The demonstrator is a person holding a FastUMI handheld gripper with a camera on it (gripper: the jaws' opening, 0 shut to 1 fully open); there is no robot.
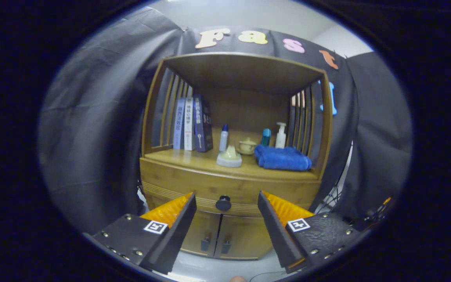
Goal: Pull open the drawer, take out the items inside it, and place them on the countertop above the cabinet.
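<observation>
- We see a wooden cabinet with a curved front straight ahead of the claw, set against the booth's dark cloth wall.
- Its drawer is closed, so whatever it holds is hidden from us; the round dark knob sits between the two fingers and beyond their tips.
- The claw is spread wide, pinching nothing, with one finger at 7 o'clock of the knob and the other at 5 o'clock.
- Above the drawer, the bench forms an open alcove with slatted sides and a wooden roof.
- At 10 o'clock of the knob, three upright books lean against the left slats.
- At 12 o'clock stands a slim bottle with a blue cap, and just in front of it a pale conical piece on a round base; we cannot tell what it is.
- A small lidded pot sits behind that, with a teal container and a white pump bottle further towards 1 o'clock.
- A soft, fuzzy blue towel lies folded at 2 o'clock, covering the bases of those two.
- Below the drawer, two cabinet doors with small dark handles are partly cut off by the fingers.
</observation>
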